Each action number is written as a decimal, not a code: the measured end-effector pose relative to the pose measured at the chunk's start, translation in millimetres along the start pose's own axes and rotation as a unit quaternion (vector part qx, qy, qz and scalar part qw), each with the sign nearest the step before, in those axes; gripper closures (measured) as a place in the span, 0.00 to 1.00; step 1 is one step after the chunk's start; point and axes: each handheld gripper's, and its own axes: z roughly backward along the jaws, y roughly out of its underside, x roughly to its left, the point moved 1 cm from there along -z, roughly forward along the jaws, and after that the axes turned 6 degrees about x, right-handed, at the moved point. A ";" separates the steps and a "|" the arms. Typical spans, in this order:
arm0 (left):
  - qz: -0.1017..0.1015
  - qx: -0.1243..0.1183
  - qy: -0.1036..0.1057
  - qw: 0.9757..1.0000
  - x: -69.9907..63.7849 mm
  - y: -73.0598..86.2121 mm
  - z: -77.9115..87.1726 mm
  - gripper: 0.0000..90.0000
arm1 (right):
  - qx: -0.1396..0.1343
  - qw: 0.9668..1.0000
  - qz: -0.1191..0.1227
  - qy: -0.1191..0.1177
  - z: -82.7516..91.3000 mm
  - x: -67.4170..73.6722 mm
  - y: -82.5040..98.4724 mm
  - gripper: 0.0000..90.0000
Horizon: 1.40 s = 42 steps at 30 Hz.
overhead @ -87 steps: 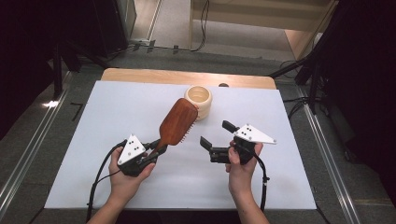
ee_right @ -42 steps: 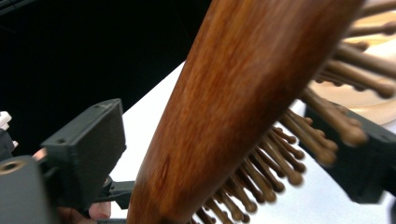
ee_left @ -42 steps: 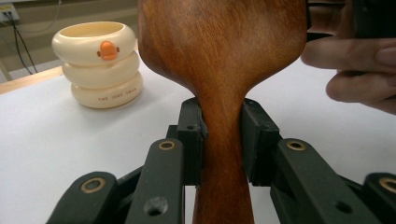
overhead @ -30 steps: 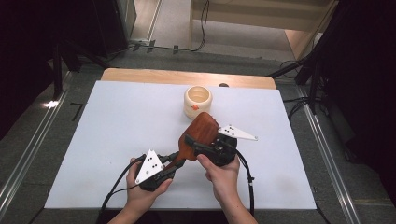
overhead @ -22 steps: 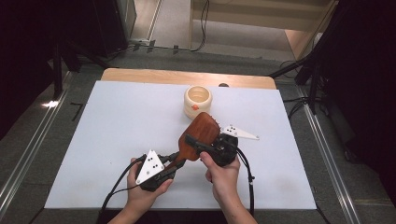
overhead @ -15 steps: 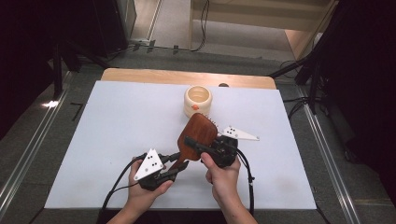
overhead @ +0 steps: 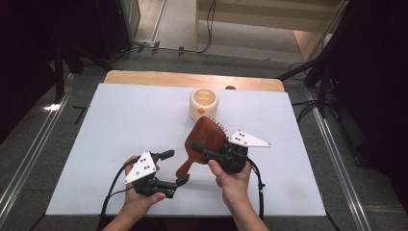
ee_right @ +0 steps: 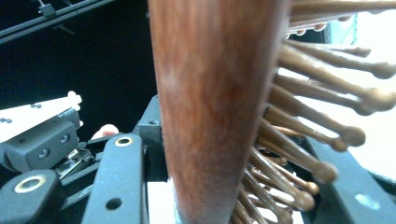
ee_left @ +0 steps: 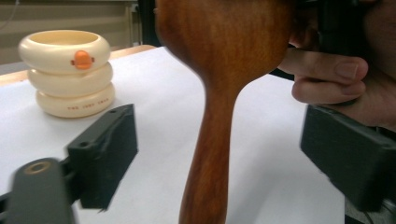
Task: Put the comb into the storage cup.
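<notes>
Right tool (overhead: 204,148) clamps the brown wooden paddle hairbrush (overhead: 204,139) head, apparently tilted; left tool (overhead: 174,167), jaws just opened, straddles its handle.

From above we look forward and down over the whole counter (overhead: 120,120). Our left gripper camera sits close beside the hairbrush (ee_left: 219,116) handle, facing the ring stack (ee_left: 65,74); our right presses against the same hairbrush.
</notes>
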 end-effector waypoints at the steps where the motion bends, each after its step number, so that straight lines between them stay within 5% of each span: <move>1: 0.003 -0.002 -0.002 1.000 0.8 -0.3 1.6 0.10 | -0.002 1.000 0.001 0.001 0.9 -0.2 -0.6 0.56; 5: 0.005 -0.003 -0.016 1.000 5.5 0.3 7.7 0.00 | -0.005 1.000 0.000 0.008 4.4 -2.1 -1.6 0.56; 10: 0.007 -0.003 -0.021 1.000 13.4 3.9 16.1 0.00 | -0.006 1.000 -0.006 0.008 5.6 -4.0 -2.0 0.56; 21: 0.010 -0.008 -0.058 0.998 29.5 11.7 40.3 0.00 | -0.005 0.999 0.026 0.023 9.4 -0.5 -5.9 0.57; 42: 0.027 -0.010 -0.135 0.990 63.0 38.4 97.5 0.00 | -0.014 0.999 0.032 0.040 13.1 -11.7 -22.6 0.56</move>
